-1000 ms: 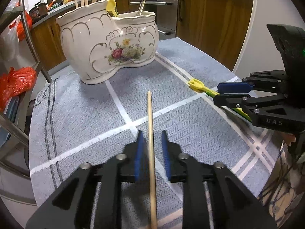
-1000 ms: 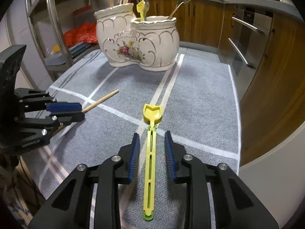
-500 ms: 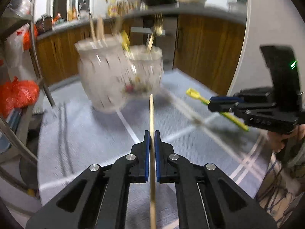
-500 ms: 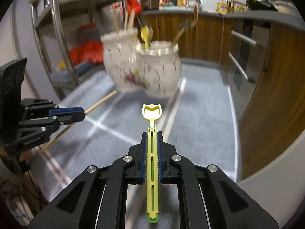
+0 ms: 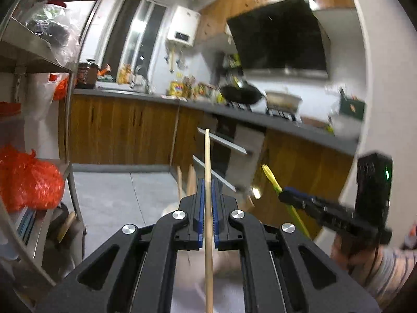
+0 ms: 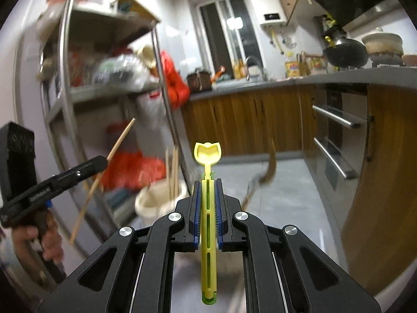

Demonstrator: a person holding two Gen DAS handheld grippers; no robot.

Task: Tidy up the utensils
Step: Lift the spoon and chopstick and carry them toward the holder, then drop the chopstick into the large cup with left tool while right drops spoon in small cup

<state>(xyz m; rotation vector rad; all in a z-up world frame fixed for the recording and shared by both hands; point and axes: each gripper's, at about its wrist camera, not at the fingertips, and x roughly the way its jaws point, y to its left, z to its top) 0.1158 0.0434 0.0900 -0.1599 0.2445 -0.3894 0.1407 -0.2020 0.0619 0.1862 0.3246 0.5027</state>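
Note:
My left gripper (image 5: pixel 207 182) is shut on a wooden chopstick (image 5: pixel 207 156) that points up and forward, lifted high. My right gripper (image 6: pixel 207 182) is shut on a yellow-green plastic utensil (image 6: pixel 207 154), also lifted. The white ceramic holder (image 6: pixel 159 200) sits low, blurred, just beyond the right gripper's fingers, with chopsticks (image 6: pixel 173 172) and a spoon handle (image 6: pixel 269 167) standing in it. In the left wrist view the holder (image 5: pixel 169 208) is mostly hidden behind my fingers. Each gripper shows in the other's view: the right gripper (image 5: pixel 286 195), the left gripper (image 6: pixel 100 161).
A metal shelf rack (image 6: pixel 65 99) with red bags (image 5: pixel 26 180) stands at the left. Wooden kitchen cabinets (image 5: pixel 117 130) and a dark counter (image 6: pixel 338 78) with pots run along the back and right. An oven handle (image 6: pixel 336 120) is at the right.
Both grippers closed on their utensils on the table cloth, then lifted them and tilted up. The cloth has dropped out of view and the holder now sits low in both views.

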